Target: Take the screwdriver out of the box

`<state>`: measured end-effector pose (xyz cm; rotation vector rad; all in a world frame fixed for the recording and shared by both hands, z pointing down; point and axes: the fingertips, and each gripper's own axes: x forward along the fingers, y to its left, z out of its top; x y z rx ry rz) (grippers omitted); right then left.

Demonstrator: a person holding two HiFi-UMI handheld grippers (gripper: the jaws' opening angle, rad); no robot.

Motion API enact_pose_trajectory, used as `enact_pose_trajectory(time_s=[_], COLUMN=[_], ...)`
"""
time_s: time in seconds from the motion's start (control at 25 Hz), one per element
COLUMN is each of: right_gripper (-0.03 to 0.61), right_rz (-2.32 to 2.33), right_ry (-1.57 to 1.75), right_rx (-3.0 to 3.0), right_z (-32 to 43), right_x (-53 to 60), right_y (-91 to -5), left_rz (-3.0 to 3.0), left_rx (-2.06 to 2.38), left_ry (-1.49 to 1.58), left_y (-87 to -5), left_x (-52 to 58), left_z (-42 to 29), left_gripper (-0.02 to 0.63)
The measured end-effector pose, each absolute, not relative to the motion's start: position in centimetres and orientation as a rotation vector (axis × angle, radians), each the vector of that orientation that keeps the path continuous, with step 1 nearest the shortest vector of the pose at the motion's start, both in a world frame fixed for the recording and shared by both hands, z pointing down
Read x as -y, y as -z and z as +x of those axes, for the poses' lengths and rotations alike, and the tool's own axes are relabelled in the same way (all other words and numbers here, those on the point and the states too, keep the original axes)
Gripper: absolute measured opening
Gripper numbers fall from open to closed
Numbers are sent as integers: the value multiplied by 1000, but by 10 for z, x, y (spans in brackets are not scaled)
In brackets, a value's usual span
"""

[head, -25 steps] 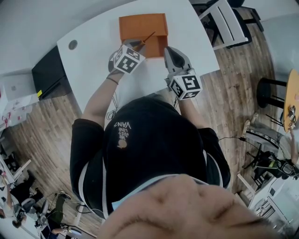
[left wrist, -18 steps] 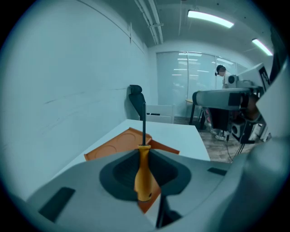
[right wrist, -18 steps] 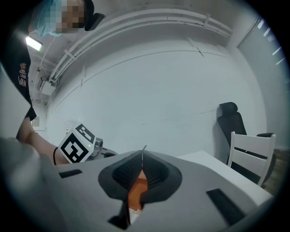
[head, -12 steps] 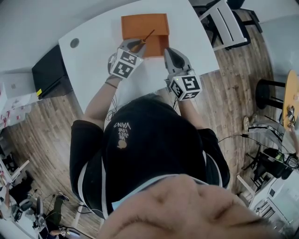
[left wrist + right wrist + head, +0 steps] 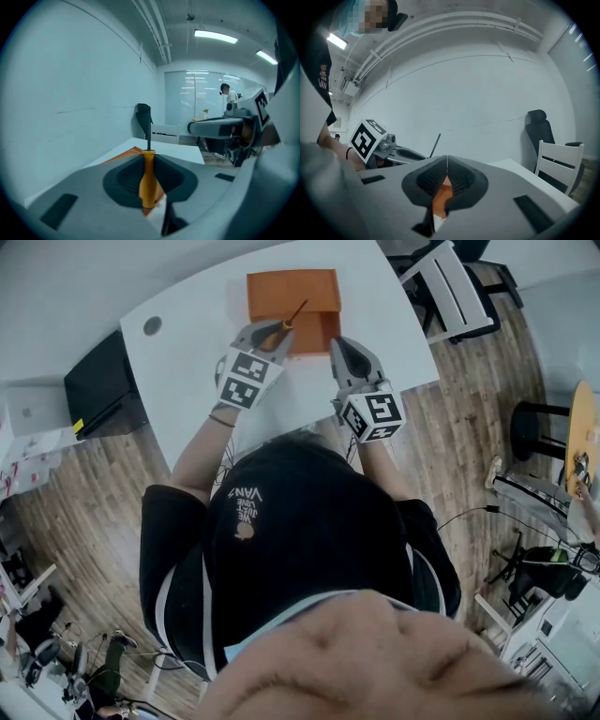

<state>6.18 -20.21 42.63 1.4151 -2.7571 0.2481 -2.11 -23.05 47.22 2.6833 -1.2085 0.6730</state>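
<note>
Orange-handled screwdriver (image 5: 291, 317) clamped in left tool (image 5: 266, 333) over box (image 5: 291, 287) edge; right tool (image 5: 337, 339) closed

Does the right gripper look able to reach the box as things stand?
Probably yes: the box lies just ahead of the right gripper, with nothing between them, though its fingers are shut.

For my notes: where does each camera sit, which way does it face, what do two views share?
Head view: on the person's head, facing steeply down at the white table, orange box, left gripper and right gripper; black shirt and forearms show.
Left gripper view: on the left gripper, along its fingers shut on the screwdriver; no body clearly shows.
Right gripper view: on the right gripper, roughly level toward the wall; the left wrist shows.
Shared: head and right gripper views both show the left gripper with the screwdriver.
</note>
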Motion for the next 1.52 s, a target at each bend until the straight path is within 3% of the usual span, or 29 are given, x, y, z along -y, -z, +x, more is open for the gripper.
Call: enact_pose_trajectory(time_s=[1.52], right_gripper=[12], right_rz=[1456], right_ry=[-174], right_rx=[2745], right_z=[45], right_x=[181], right_y=[-410], left_rz=[2707], left_rx=[1408], left_ry=[-245], left_y=[-410], left_x=[163], left_z=[-77], left_gripper=[77])
